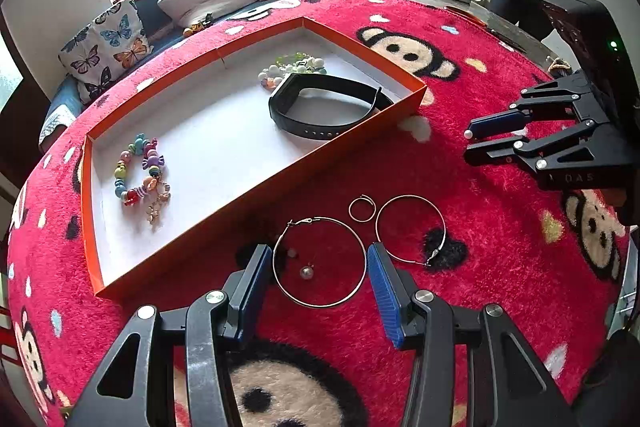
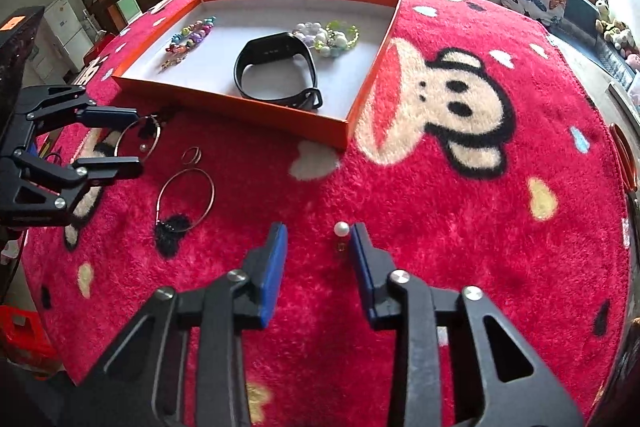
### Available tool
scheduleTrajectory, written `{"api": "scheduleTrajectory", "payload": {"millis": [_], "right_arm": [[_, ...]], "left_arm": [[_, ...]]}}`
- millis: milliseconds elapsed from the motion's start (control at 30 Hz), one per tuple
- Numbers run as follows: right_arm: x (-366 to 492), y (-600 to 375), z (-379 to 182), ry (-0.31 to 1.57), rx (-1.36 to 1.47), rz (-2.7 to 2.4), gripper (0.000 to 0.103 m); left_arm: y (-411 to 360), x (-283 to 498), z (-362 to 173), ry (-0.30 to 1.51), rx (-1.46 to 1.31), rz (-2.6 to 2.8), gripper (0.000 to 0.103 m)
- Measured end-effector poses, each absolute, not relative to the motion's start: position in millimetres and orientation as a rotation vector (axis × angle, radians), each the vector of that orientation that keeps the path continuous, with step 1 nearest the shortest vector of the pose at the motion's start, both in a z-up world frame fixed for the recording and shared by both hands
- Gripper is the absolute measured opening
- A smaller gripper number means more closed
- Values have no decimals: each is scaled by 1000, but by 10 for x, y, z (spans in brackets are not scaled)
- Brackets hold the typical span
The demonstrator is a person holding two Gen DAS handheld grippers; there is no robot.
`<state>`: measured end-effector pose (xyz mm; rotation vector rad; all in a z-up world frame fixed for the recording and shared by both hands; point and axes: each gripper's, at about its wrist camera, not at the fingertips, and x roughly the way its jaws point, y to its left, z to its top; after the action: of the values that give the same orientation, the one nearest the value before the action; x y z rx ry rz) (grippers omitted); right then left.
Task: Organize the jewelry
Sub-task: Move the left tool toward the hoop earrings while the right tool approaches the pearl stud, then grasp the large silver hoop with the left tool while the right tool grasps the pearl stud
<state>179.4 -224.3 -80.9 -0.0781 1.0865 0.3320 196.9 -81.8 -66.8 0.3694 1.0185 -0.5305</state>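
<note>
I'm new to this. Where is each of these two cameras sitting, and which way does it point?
Left wrist view: sits on the left gripper, looks forward and down over its open blue fingers straddling a large hoop earring on the red rug; the right gripper shows at right.
Right wrist view: sits on the right gripper, looks along its open fingers at a pearl; the left gripper shows at left.
Shared: the orange tray and black wristband.
</note>
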Motion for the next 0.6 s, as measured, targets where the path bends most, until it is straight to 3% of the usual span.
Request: {"api": "scheduleTrajectory", "payload": {"millis": [467,600], "right_arm": [[1851,-2273,-830,1069,-112,280,8],[1863,-2261,-821,1067,-118,273,8]], "left_arm": [[-729,1970,-611,1006,355,-522,52],[-679,1978,-575,1002,338,-512,52]]}}
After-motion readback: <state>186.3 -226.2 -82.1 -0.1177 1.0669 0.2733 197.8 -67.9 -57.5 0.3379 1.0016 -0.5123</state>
